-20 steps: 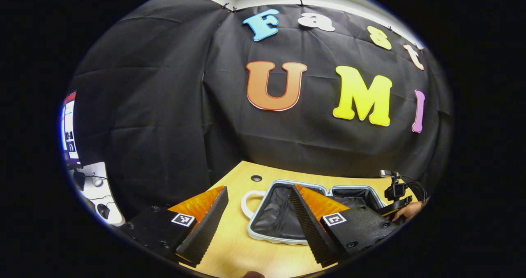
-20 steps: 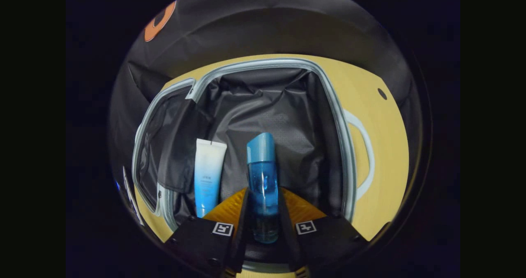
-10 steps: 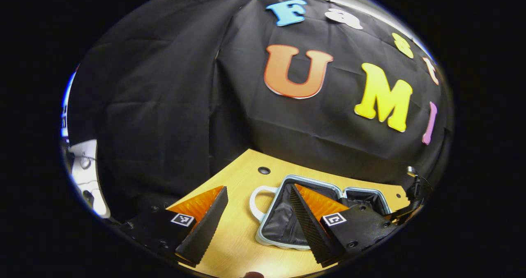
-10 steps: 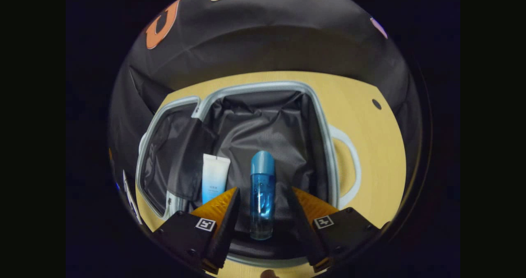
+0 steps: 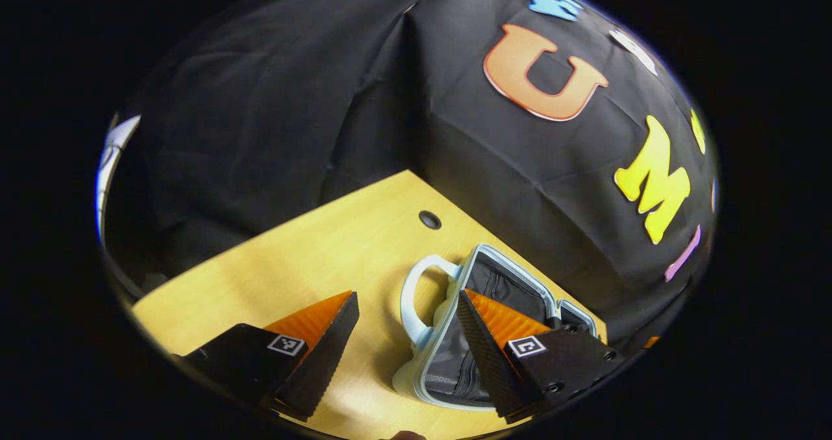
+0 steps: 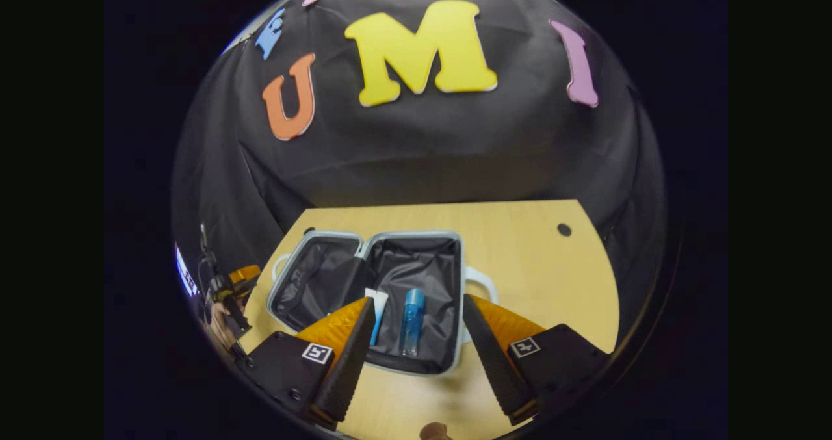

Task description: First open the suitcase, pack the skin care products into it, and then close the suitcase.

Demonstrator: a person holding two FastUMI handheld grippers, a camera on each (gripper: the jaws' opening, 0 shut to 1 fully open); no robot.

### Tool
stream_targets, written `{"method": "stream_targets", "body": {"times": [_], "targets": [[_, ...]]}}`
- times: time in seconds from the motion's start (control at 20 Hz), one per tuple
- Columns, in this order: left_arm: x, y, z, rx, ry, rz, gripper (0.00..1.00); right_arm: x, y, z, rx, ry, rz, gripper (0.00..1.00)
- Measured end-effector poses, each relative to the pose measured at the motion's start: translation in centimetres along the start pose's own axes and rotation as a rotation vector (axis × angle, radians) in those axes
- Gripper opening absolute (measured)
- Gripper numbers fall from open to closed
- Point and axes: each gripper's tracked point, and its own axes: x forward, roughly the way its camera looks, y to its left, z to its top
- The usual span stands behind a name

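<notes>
The suitcase (image 6: 374,297) lies open on the desk (image 6: 533,258), bottle (image 6: 411,320) and tube (image 6: 375,310) inside. The right gripper (image 6: 416,355) hangs spread at its 6 o'clock, holding nothing. The left gripper (image 5: 406,349) is spread too, its right finger over the suitcase's rim.

Our left gripper (image 5: 406,346) and right gripper (image 6: 416,352) wear black screw-studded bodies (square coded markers on top), with wedge-shaped ribbed fingers.
</notes>
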Motion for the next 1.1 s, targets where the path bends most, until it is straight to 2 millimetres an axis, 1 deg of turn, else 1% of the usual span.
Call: {"method": "stream_targets", "body": {"times": [0.05, 0.15, 0.2, 0.25, 0.3, 0.35, 0.4, 0.45, 0.5, 0.55, 0.6, 0.65, 0.7, 0.75, 0.8, 0.85, 0.9, 0.95, 1.0, 1.05, 1.1], "targets": [[1.1, 0.4, -0.6, -0.031, 0.023, 0.002, 0.97, -2.0, -0.6, 0.9, 0.0, -0.021, -0.009, 0.8], [2.7, 0.4, -1.1, -0.085, 0.05, -0.03, 0.97, -5.7, -1.8, 2.1, 0.012, -0.05, -0.02, 0.8], [3.5, 0.2, -1.3, -0.118, 0.065, -0.041, 0.97, -7.2, -2.5, 2.4, 0.022, -0.061, -0.034, 0.8], [4.1, 0.2, -1.3, -0.15, 0.078, -0.043, 0.96, -8.6, -3.4, 2.6, 0.031, -0.07, -0.054, 0.75], [4.8, 0.3, -1.3, -0.181, 0.086, -0.046, 0.96, -9.9, -4.3, 2.8, 0.04, -0.08, -0.072, 0.8], [5.5, 0.4, -1.4, -0.21, 0.088, -0.041, 0.95, -11.1, -5.0, 3.0, 0.047, -0.091, -0.095, 0.8], [6.1, 0.3, -1.4, -0.24, 0.103, -0.048, 0.86, -12.2, -6.0, 3.2, 0.049, -0.105, -0.12, 0.8], [6.3, 0.7, -1.6, -0.269, 0.116, -0.033, 0.8, -13.4, -6.8, 3.7, 0.057, -0.127, -0.14, 0.8], [6.8, 0.5, -1.8, -0.299, 0.131, -0.037, 0.52, -14.5, -7.2, 3.9, 0.067, -0.144, -0.156, 0.8], [7.0, 0.3, -2.1, -0.319, 0.143, -0.04, 0.6, -15.5, -7.7, 3.9, 0.079, -0.154, -0.168, 0.8], [7.4, 0.4, -2.5, -0.324, 0.159, -0.023, 0.38, -16.3, -7.8, 3.8, 0.093, -0.161, -0.171, 0.75], [7.8, 0.2, -2.7, -0.319, 0.172, -0.026, 0.36, -16.8, -8.1, 3.8, 0.1, -0.172, -0.175, 0.75], [8.0, 0.1, -2.9, -0.297, 0.178, -0.013, 0.36, -17.2, -8.6, 3.5, 0.104, -0.174, -0.185, 0.75], [7.9, 0.2, -3.1, -0.264, 0.185, 0.006, 0.19, -17.6, -9.0, 3.4, 0.105, -0.178, -0.188, 0.8], [7.7, 0.1, -2.8, -0.228, 0.184, 0.021, 0.21, -18.0, -9.1, 3.5, 0.11, -0.183, -0.19, 0.75], [7.4, -0.3, -2.3, -0.194, 0.182, 0.032, 0.2, -18.3, -9.4, 3.7, 0.114, -0.194, -0.19, 0.75], [7.0, -0.9, -1.6, -0.166, 0.176, 0.039, 0.17, -18.5, -9.6, 3.8, 0.119, -0.206, -0.191, 0.8], [6.7, -1.4, -0.9, -0.127, 0.163, 0.052, 0.16, -18.6, -9.5, 3.9, 0.124, -0.214, -0.181, 0.8], [6.0, -2.1, 0.1, -0.085, 0.138, 0.06, 0.14, -18.6, -9.6, 4.0, 0.126, -0.222, -0.176, 0.8], [5.2, -3.2, 1.3, -0.058, 0.111, 0.059, 0.14, -18.8, -9.8, 4.3, 0.13, -0.231, -0.167, 0.76], [4.1, -4.2, 2.5, -0.034, 0.081, 0.058, 0.13, -19.0, -9.9, 4.6, 0.136, -0.242, -0.159, 0.75]]}}
